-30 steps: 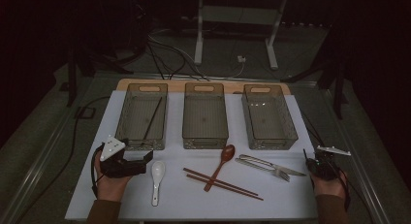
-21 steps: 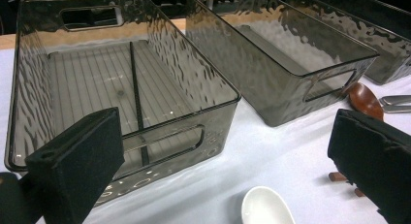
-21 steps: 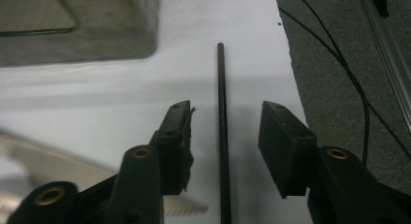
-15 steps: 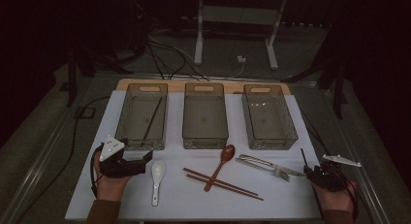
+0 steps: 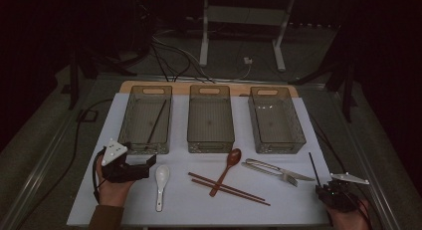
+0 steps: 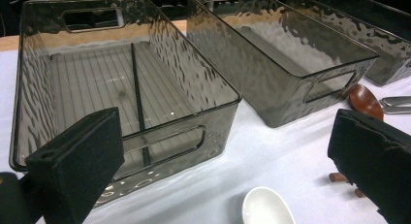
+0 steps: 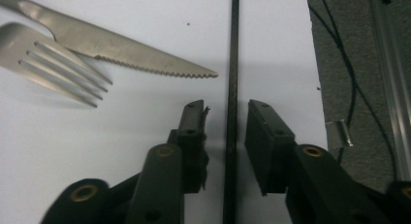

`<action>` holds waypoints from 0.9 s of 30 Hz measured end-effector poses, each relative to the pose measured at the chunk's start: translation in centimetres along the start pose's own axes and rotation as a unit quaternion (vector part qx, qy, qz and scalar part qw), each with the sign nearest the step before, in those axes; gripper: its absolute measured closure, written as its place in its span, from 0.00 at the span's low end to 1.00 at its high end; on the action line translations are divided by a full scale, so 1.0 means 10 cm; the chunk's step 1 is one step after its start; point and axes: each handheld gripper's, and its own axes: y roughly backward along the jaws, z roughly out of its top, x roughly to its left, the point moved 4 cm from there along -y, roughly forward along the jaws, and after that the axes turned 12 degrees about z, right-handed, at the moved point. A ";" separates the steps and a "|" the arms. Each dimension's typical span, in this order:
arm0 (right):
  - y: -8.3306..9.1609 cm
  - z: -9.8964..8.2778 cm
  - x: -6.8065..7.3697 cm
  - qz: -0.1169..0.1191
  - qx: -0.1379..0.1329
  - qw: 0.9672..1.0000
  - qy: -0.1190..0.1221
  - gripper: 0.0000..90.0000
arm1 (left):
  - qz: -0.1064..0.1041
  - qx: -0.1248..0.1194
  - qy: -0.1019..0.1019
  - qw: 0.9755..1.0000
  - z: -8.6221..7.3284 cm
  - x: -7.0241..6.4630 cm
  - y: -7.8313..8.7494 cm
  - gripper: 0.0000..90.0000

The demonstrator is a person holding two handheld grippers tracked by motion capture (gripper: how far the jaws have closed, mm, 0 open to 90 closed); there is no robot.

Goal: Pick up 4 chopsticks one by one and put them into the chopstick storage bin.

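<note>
Right gripper view: our right gripper (image 7: pixel 226 120) is straddling a black chopstick (image 7: pixel 234 64), jaws narrowing, seemingly not yet gripping; left gripper (image 6: pixel 223 151) is gaping wide, empty.

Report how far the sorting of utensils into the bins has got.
Done: one black chopstick lies in the left bin. In hand: the right gripper straddles the second black chopstick, jaws closing but not yet pressing it. Left: white spoon, wooden spoon, brown chopsticks, knife and fork remain on the table.
</note>
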 end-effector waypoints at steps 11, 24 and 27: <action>0.00 0.00 -0.02 -0.008 0.004 1.000 -0.018 0.96 | -0.001 0.000 0.000 1.000 0.00 -0.01 0.00 0.01; -0.06 0.14 -0.06 0.002 0.000 1.000 -0.023 0.97 | -0.001 -0.004 0.003 1.000 0.00 0.00 0.02 0.01; -0.07 0.21 -0.03 0.003 -0.009 1.000 -0.020 0.97 | 0.000 -0.004 0.003 1.000 0.00 0.01 0.02 0.01</action>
